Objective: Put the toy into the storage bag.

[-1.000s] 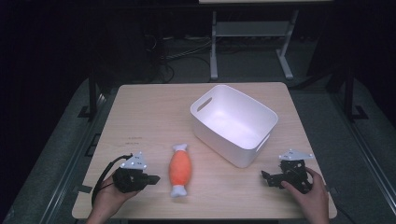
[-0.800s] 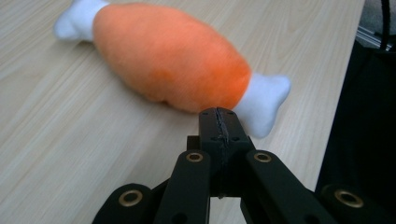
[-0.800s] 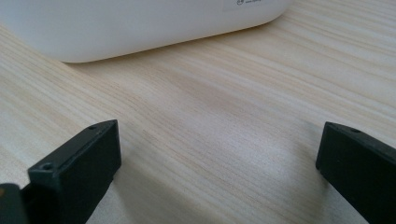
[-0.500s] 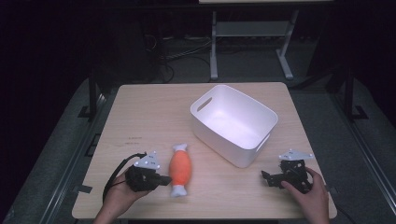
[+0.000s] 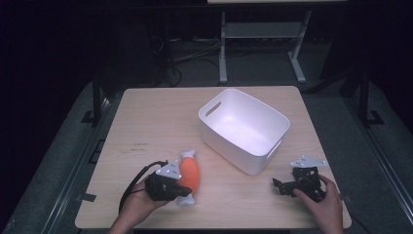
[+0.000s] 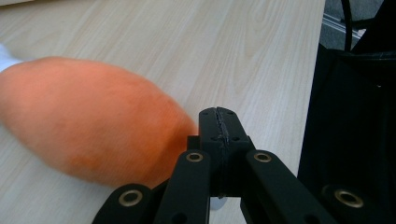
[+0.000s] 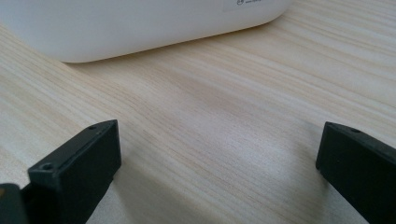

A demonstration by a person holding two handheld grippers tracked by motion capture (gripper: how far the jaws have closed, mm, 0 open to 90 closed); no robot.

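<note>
An orange plush toy (image 5: 190,174) with white ends lies on the wooden table (image 5: 156,126) near its front edge. My left gripper (image 5: 184,192) sits at the toy's left side, with its tip against the toy's near end. In the left gripper view the jaws (image 6: 219,117) are pressed together with nothing between them, and the orange toy (image 6: 88,119) bulges just to their left. My right gripper (image 5: 281,186) rests on the table at the front right and points left. Its jaws (image 7: 217,154) stand wide apart over bare wood.
A white plastic bin (image 5: 233,155) with handle cut-outs stands right of centre, between the two grippers and farther back; its wall (image 7: 140,23) rises just ahead of the right gripper. Dark floor, cables and a metal stand lie beyond the table.
My left gripper has slid to the right across the table until it reached the orange toy. The right hand and the bin have stayed where they were.
</note>
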